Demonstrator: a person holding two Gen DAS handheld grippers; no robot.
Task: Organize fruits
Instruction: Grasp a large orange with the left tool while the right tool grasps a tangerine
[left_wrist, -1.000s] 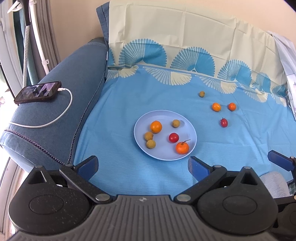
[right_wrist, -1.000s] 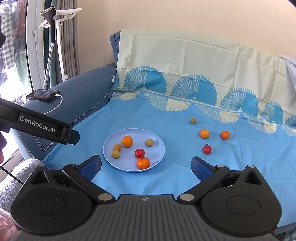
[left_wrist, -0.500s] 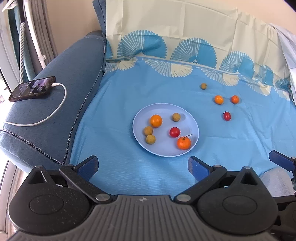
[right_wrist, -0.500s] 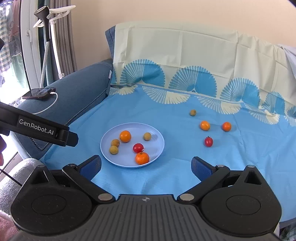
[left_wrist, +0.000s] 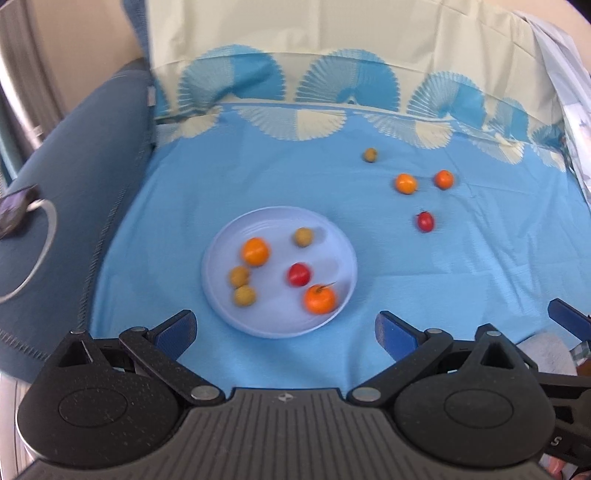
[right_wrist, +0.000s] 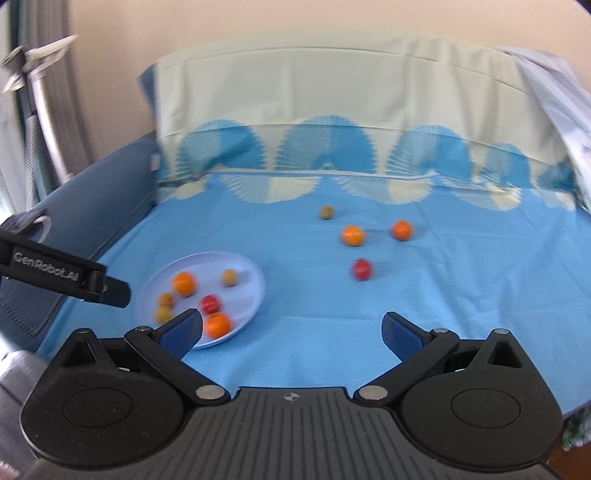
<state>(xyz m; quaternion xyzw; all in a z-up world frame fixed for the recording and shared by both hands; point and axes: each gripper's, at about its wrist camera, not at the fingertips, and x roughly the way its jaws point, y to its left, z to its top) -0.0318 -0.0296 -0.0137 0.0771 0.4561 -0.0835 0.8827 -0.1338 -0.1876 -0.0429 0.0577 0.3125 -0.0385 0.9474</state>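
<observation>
Red, small and soft-looking, the cherry tomato (right_wrist: 361, 269) right of the plate (right_wrist: 243, 295) probably bruises easily; grip its round middle gently. Both grippers' fingers (right_wrist: 400, 334) are spread, empty.

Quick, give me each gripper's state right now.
Left gripper: open, holding nothing.
Right gripper: open, holding nothing.

A blue sofa (left_wrist: 85, 177) carries everything, its seat and back draped with a blue cloth (left_wrist: 258, 177) patterned in cream fans. A pale plate (left_wrist: 221, 254) of small fruit rests on the cloth near the front edge. Toward the back right lie a brownish fruit (left_wrist: 369, 154), two orange ones (left_wrist: 406, 183) (left_wrist: 443, 179) and a red one (left_wrist: 425, 221). A phone (left_wrist: 13, 212) with its cable sits on the left armrest.
</observation>
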